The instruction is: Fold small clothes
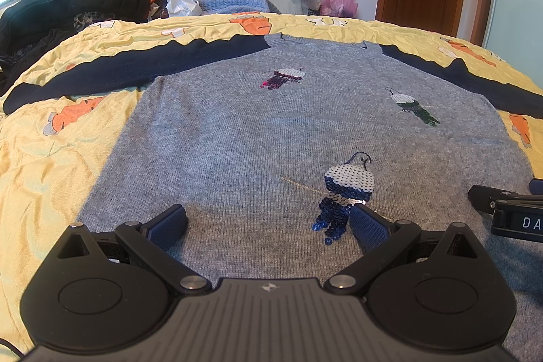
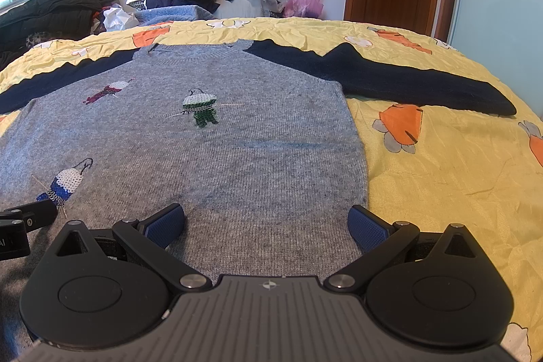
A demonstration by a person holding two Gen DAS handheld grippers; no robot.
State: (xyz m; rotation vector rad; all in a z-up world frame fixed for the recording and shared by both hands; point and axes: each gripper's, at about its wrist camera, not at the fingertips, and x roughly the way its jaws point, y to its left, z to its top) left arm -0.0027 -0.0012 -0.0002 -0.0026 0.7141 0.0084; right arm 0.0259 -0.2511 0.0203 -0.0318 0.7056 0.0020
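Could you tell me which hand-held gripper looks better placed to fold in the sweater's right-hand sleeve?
Probably the right hand-held gripper: it sits open over the sweater near its right side edge, with the navy right sleeve spread ahead on that side. The left hand-held gripper sits nearer the blue sequin figure.

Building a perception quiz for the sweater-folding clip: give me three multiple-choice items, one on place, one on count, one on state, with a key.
1. Where does the sweater lie?
A. on the yellow bedspread
B. on the clothes pile
C. on the floor

2. How many sequin figures are on the front?
A. one
B. three
C. five

3. How is the right gripper?
A. shut on a sleeve
B. open, holding nothing
C. out of view

Key: A, bedspread shows around it; B, purple, green and blue figures show; B, its fingers stand wide apart over the hem.
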